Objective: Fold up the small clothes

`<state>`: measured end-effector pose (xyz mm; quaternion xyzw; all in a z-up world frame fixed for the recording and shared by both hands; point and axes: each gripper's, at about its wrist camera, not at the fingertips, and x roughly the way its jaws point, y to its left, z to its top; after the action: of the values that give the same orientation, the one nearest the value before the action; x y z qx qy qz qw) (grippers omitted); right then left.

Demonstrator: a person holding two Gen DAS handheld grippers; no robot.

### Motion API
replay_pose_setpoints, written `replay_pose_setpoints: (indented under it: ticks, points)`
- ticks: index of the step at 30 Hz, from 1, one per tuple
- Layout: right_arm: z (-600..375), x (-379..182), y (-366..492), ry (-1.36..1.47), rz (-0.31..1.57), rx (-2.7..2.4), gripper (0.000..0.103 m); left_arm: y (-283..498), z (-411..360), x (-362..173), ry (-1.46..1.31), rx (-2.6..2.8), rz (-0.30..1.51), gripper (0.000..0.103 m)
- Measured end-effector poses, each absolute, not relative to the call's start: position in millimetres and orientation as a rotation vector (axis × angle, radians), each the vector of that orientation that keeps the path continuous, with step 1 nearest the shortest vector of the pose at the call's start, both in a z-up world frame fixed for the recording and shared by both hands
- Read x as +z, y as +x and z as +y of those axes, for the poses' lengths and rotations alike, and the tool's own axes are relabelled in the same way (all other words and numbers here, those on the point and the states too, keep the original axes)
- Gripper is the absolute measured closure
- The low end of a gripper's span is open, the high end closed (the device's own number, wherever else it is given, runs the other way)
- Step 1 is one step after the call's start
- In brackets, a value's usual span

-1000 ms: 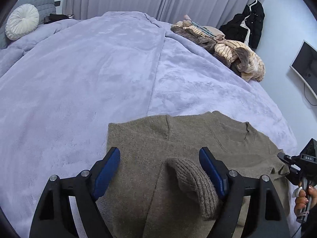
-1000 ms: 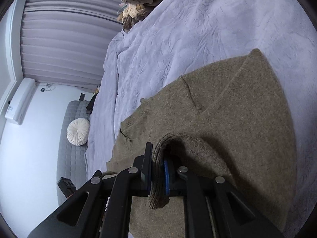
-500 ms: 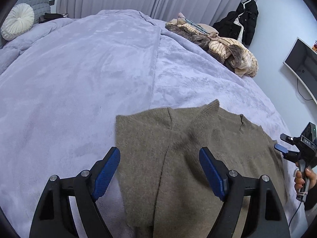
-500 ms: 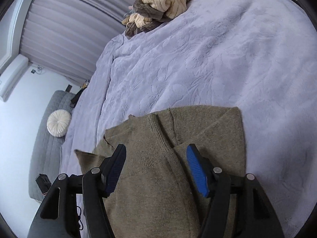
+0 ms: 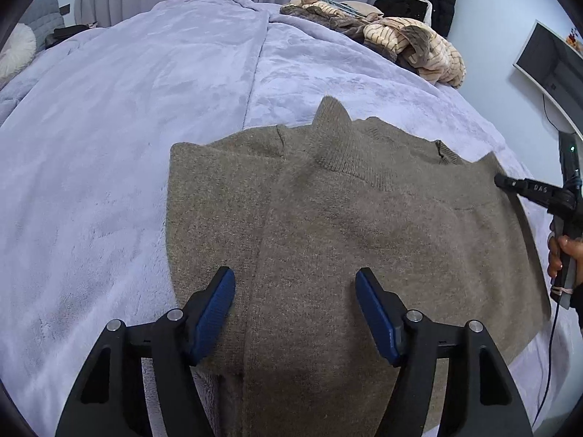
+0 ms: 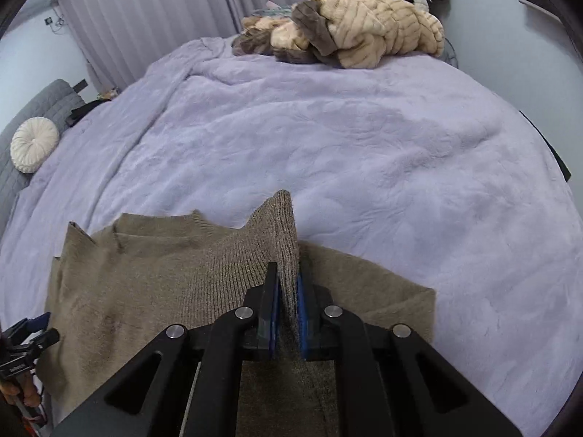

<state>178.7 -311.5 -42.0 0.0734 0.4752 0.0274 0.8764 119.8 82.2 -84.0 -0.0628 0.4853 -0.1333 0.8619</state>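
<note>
We see the brown sweater lying flat on the lavender blanket, at its near edge, with the heap of beige striped clothes well beyond it at the blanket's far side. Our right gripper has its blue pads pressed tight on a ribbed cuff of the sweater, which stands up in a peak above the rest of the knit. Our left gripper hangs just above the sweater's near part with its fingers spread wide, holding nothing.
</note>
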Motion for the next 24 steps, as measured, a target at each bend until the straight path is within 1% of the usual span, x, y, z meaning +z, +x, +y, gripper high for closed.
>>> replay_pose_setpoints:
  ticks: [2,4,5,6,7,8,9,10,14,18,21,24]
  points:
    - [-324,-64,186,0.218,1.059,0.048,0.093,120,85,-82,-0.155,-0.266,1.01,0.032]
    - [-328,-74,184,0.242,1.046,0.056,0.091,122,86,-79,-0.158,-0.261,1.01,0.032]
    - [-329,-73,181,0.241,1.03,0.053,0.085,124,86,-79,-0.157,-0.263,1.016,0.032]
    - [-330,-71,179,0.241,1.032,0.043,0.083,126,85,-79,-0.154,-0.265,1.023,0.032]
    - [-331,-69,177,0.25,1.036,0.035,0.077,128,84,-80,-0.151,-0.27,1.029,0.032]
    - [-334,-67,174,0.266,1.039,0.026,0.072,128,82,-81,-0.149,-0.276,1.032,0.037]
    - [-337,-65,170,0.29,1.038,0.021,0.071,128,80,-82,-0.149,-0.289,1.033,0.07]
    - [-339,-61,164,0.319,1.029,0.028,0.069,129,78,-84,-0.144,-0.295,1.05,0.096]
    - [-345,-51,122,0.392,1.012,0.066,0.058,122,89,-82,-0.142,-0.232,1.013,0.096]
    - [-358,-52,68,0.477,1.005,0.075,0.057,119,108,-94,-0.218,-0.207,1.042,0.096]
    - [-371,-54,26,0.586,0.993,0.087,0.057,114,104,-81,-0.172,-0.206,1.012,0.096]
    - [-379,-55,-8,0.667,0.987,0.097,0.054,108,99,-67,-0.147,-0.202,0.983,0.096]
